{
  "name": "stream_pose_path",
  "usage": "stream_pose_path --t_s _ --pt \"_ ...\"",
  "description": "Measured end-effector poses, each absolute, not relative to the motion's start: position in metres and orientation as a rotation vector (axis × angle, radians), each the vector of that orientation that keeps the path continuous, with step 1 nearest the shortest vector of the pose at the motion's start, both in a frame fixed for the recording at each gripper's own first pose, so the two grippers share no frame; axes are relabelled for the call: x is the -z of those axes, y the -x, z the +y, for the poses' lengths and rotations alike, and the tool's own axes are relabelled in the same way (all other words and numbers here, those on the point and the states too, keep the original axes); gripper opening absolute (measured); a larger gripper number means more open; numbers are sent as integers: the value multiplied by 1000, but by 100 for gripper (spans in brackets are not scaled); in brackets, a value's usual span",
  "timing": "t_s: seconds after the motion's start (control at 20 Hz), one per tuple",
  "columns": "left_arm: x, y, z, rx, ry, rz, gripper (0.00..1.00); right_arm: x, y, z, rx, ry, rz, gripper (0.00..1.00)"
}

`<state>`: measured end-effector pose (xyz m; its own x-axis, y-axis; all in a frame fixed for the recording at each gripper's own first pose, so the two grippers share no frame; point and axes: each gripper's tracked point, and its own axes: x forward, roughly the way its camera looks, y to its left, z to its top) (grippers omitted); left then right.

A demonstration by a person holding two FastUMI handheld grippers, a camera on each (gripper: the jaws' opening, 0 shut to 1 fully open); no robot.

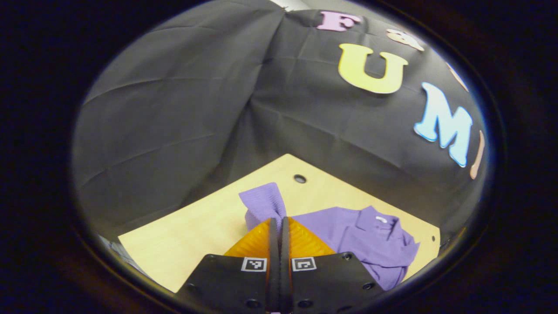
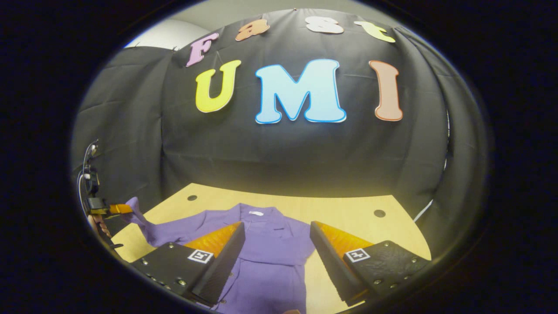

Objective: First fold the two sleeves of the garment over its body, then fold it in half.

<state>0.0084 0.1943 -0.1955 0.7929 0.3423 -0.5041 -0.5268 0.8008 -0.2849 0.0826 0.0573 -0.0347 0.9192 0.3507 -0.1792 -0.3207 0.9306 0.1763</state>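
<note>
Left tool [image 1: 279, 226] is pinching the purple garment's [image 2: 270, 244] sleeve [image 1: 263, 203] and lifting it off the wooden surface [image 1: 196, 231], where the body is lying flat. Right tool [image 2: 277, 244] is hanging released above the body. Fabric looks light and limp, likely sagging; the cuff seems the best hold.

Creased black cloth wall [image 2: 270, 148] hangs behind a pale wooden table [image 2: 348, 209] drilled with small round holes [image 2: 379, 213].
</note>
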Motion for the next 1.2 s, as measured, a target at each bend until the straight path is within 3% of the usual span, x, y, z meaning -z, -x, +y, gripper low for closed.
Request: stream_pose_path --t_s 0.7,1.2 --pt "151 -149 -40 -106 450 450 7 61 -75 -24 -237 -163 231 94" --pt "193 -184 -154 56 398 563 6 72 -66 -56 -181 -168 249 94"
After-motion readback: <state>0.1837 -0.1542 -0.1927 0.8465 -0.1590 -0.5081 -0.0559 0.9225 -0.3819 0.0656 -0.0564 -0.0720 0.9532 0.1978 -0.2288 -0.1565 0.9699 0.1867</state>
